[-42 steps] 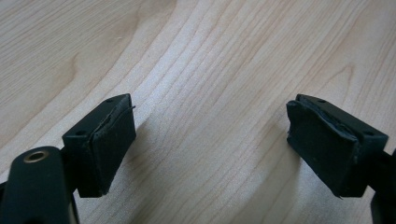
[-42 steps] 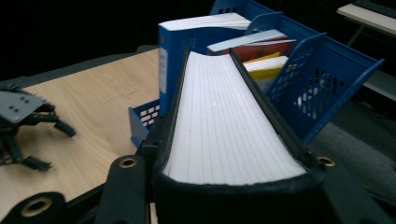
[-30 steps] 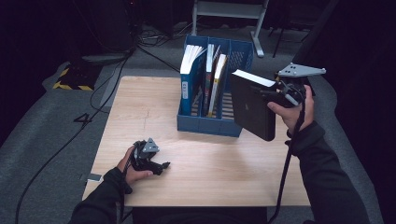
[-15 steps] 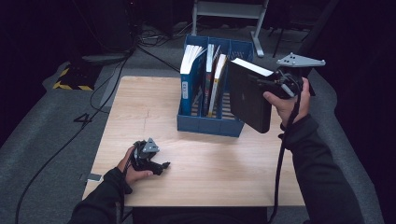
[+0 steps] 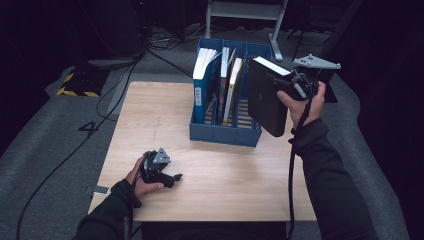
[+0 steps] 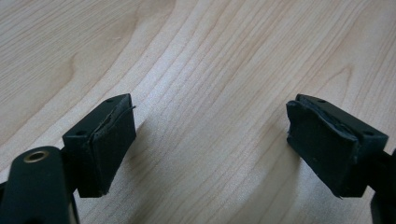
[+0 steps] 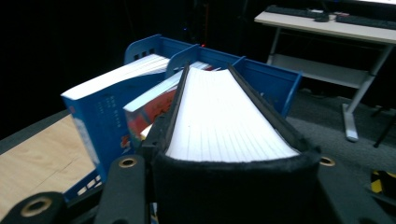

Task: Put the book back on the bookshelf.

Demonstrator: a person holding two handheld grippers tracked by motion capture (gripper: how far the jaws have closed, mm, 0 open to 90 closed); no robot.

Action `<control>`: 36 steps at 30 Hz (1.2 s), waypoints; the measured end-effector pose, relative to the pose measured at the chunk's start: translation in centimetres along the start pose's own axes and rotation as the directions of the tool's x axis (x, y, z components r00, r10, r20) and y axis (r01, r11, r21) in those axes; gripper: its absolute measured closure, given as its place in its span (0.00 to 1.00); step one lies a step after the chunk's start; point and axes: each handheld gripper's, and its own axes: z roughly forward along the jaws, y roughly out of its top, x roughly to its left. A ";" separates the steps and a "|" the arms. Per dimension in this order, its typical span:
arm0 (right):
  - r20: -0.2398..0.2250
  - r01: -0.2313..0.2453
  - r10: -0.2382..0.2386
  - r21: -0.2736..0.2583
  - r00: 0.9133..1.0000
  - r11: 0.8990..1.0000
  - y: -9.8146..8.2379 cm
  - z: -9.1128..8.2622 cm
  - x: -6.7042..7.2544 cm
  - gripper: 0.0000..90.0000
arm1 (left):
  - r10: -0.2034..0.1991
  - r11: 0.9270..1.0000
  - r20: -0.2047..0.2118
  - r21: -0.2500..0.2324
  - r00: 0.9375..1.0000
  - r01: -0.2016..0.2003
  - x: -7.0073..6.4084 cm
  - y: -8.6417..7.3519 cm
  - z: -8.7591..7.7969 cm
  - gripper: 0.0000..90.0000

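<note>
My right gripper (image 5: 280, 82) is shut on a thick black book (image 5: 267, 100), held upright in the air above the right end of the blue file rack (image 5: 225, 131). In the right gripper view the black book (image 7: 224, 121) shows its white page edge between the jaws, with the blue rack (image 7: 280, 79) behind. A blue book (image 5: 202, 82) and thinner books (image 5: 231, 85) stand in the rack's left slots. My left gripper (image 5: 172, 179) rests on the wooden table (image 5: 150, 115) near its front left, open, with bare wood between its pads (image 6: 112, 144).
Black cables (image 5: 115, 85) trail over the grey floor left of the table. A yellow-black striped block (image 5: 75, 90) lies at far left. A metal desk frame (image 5: 245, 12) stands behind the rack. Bare wood spreads in front of the rack.
My right hand has carried the black book up and to the left, closer over the rack's right slot. The left gripper has stayed put.
</note>
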 end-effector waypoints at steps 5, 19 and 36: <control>0.037 -0.039 0.039 -0.010 0.999 0.999 -0.1 1.3 -0.3 0.59 | 0.005 1.000 0.003 -0.001 1.000 -0.005 0.0 0.0 0.0 0.17; 0.096 -0.081 0.080 0.008 0.992 0.997 0.2 5.8 -0.4 0.59 | 0.020 1.000 0.015 0.002 1.000 -0.020 -0.1 0.1 0.1 0.17; 0.160 -0.103 0.108 -0.037 0.981 0.994 -0.2 5.5 -0.6 0.59 | 0.026 1.000 0.021 -0.002 0.999 -0.026 -0.3 0.1 0.1 0.17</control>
